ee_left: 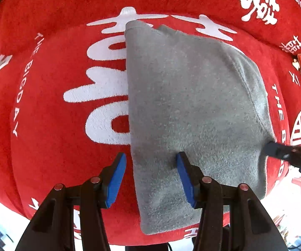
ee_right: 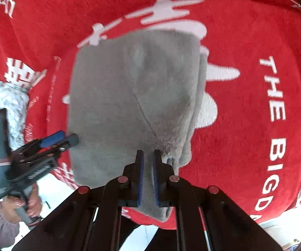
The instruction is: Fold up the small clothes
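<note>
Here the left hand-held gripper (ee_left: 151, 162) straddles the grey garment's (ee_left: 192, 104) edge, half open; the right (ee_right: 148, 156) nearly closed, empty.

Grey fleece garment (ee_left: 192, 108), small, fuzzy nap, folded into a rough rectangle. Lies flat on red cushion (ee_left: 56, 146) printed with white characters, covering part of the large central character. One long edge straight; opposite side shows doubled layers and a diagonal seam. Near corner bunched, slightly lifted.

Folded cloth (ee_left: 188, 104) atop cushion (ee_left: 56, 156)
</note>
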`<state>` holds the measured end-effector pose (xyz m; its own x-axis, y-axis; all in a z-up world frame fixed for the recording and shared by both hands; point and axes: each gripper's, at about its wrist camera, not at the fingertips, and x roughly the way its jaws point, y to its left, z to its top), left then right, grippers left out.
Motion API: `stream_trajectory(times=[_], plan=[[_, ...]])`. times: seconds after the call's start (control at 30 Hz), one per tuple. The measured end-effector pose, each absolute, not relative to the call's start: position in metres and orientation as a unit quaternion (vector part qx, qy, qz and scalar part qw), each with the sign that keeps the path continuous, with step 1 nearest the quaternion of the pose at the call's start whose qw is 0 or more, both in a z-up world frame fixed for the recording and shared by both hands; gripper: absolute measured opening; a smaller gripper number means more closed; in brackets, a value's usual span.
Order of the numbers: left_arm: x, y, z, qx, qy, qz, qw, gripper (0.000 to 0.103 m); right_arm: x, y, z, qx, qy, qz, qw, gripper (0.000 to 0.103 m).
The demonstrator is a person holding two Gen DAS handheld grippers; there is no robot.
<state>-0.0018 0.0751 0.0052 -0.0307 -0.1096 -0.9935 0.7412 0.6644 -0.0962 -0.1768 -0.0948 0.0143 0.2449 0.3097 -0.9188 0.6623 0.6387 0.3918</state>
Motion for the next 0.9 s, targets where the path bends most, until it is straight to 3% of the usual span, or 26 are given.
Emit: stream_trajectory(times=[0.13,0.37,0.4,0.47,0.5,0.57,0.63,0.67,0.7,0.83,0.9], plan=[[-0.002,0.076,0.005,0.246,0.639,-0.328,0.651,0.057,-0.176,-0.093,-0.007,0.405,0.605,-0.135,0.672,0.001],[-0.001,0.075,0.006,0.243,0.642,-0.325,0.65,0.057,-0.178,-0.084,0.002,0.381,0.623,-0.147,0.667,0.002],[-0.001,0.076,0.006,0.242,0.642,-0.326,0.65,0.057,-0.182,-0.085,0.004,0.382,0.625,-0.156,0.662,0.013],[0.0,0.076,0.006,0.239,0.644,-0.327,0.649,0.057,-0.189,-0.086,0.008,0.4,0.611,-0.161,0.664,0.027],[-0.001,0.077,0.006,0.239,0.644,-0.328,0.649,0.057,-0.194,-0.086,0.011,0.415,0.6,-0.154,0.667,0.043],[-0.001,0.077,0.006,0.24,0.643,-0.329,0.649,0.057,-0.197,-0.083,0.014,0.417,0.597,-0.149,0.669,0.054],[-0.001,0.077,0.006,0.24,0.642,-0.329,0.65,0.057,-0.191,-0.076,0.009,0.403,0.612,-0.139,0.666,0.048],[-0.001,0.077,0.006,0.24,0.643,-0.329,0.649,0.057,-0.188,-0.075,0.004,0.396,0.622,-0.142,0.66,0.032],[-0.001,0.077,0.005,0.239,0.643,-0.328,0.649,0.057,-0.187,-0.074,-0.004,0.391,0.635,-0.148,0.65,0.023],[-0.001,0.078,0.008,0.242,0.646,-0.328,0.646,0.057,-0.206,-0.087,-0.014,0.448,0.621,-0.177,0.619,0.023],[-0.003,0.079,0.011,0.248,0.646,-0.325,0.645,0.057,-0.21,-0.09,-0.009,0.453,0.618,-0.189,0.615,0.029]])
